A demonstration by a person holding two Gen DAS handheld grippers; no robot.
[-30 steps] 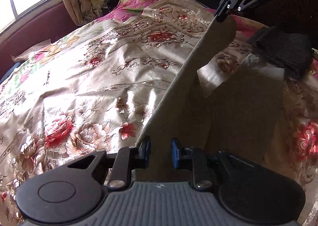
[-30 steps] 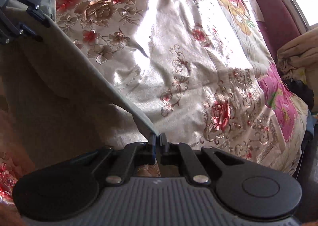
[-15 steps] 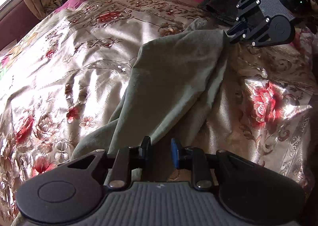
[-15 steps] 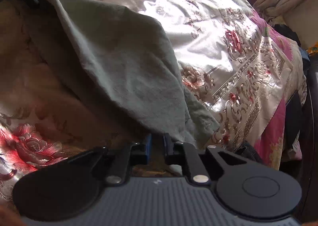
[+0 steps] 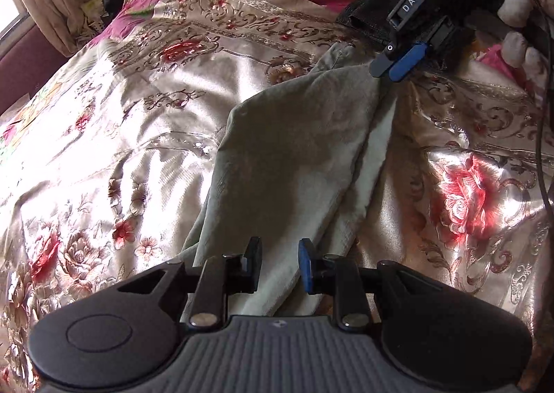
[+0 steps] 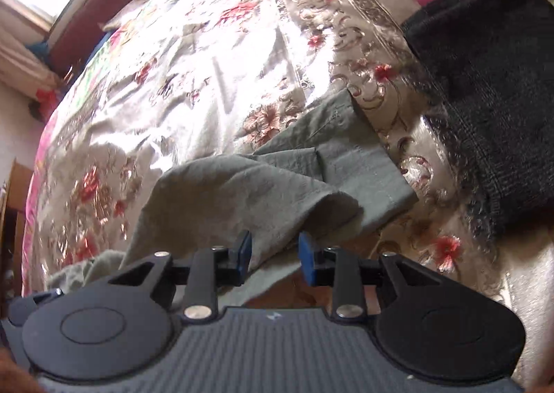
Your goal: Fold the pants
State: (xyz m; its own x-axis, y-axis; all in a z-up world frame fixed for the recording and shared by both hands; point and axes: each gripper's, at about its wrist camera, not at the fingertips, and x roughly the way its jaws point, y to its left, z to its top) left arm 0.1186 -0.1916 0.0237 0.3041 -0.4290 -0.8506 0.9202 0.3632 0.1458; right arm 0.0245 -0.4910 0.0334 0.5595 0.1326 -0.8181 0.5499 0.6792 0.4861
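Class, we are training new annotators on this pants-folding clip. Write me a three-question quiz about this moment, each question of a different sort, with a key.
1. True or false: the left tool is clamped shut on the pants.
2. Multiple choice: in the right wrist view, what lies on the bed beyond the right tool, to the right of the pants?
A. a black knitted garment
B. a white pillow
C. a wooden tray
3. Fill the gap: the pants lie on a shiny floral ____.

Key
1. False: its fingers stand apart.
2. A
3. bedspread
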